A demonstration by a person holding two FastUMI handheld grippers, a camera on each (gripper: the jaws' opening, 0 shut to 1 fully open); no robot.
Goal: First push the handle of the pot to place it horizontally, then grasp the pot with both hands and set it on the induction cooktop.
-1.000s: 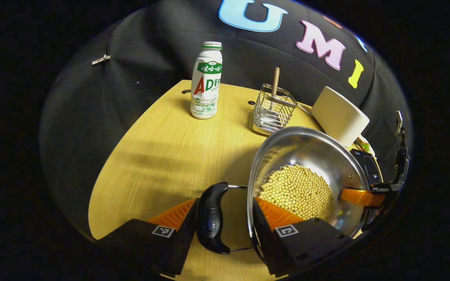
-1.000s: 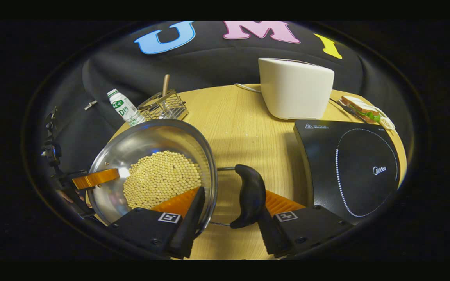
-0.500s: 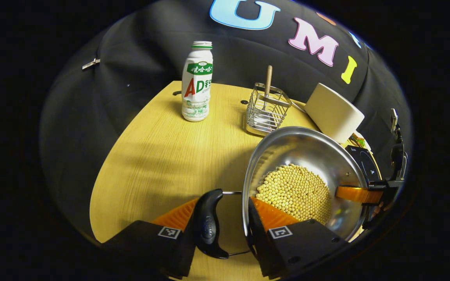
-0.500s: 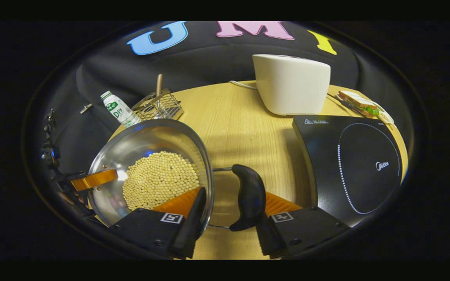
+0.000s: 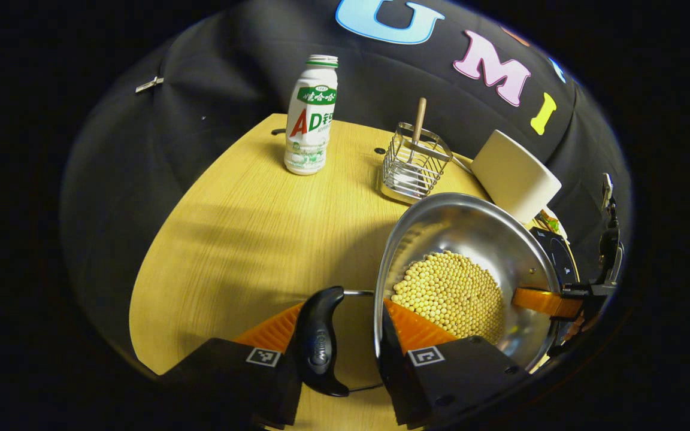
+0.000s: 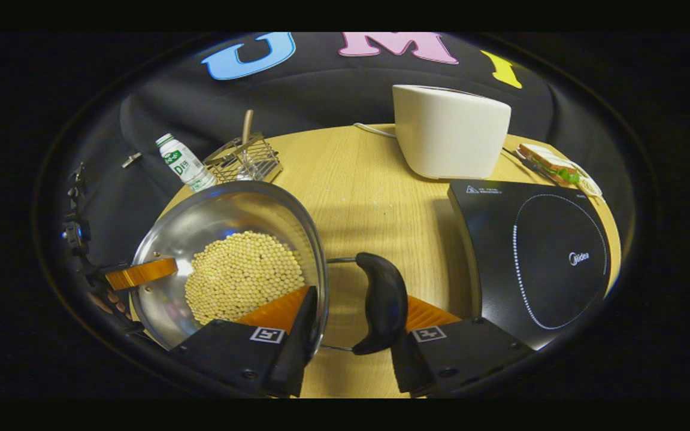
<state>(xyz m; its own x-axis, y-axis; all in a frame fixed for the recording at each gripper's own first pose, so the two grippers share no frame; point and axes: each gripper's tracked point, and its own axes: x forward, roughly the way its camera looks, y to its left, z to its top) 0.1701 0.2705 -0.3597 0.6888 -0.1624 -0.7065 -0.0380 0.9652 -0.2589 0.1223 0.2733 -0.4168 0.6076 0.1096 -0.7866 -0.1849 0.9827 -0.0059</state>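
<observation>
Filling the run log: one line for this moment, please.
pot of beans: held by both side handles | left gripper: gripping | right gripper: gripping | induction cooktop: bare, not reached

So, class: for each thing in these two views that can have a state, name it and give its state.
pot: held at both handles, part-filled with beans
left gripper: shut on handle
right gripper: shut on handle
induction cooktop: bare
bottle: upright
wire rack: holds a utensil

Shiny metal pot (image 5: 489, 239), seemingly wood-grain table (image 5: 249, 239)
</observation>
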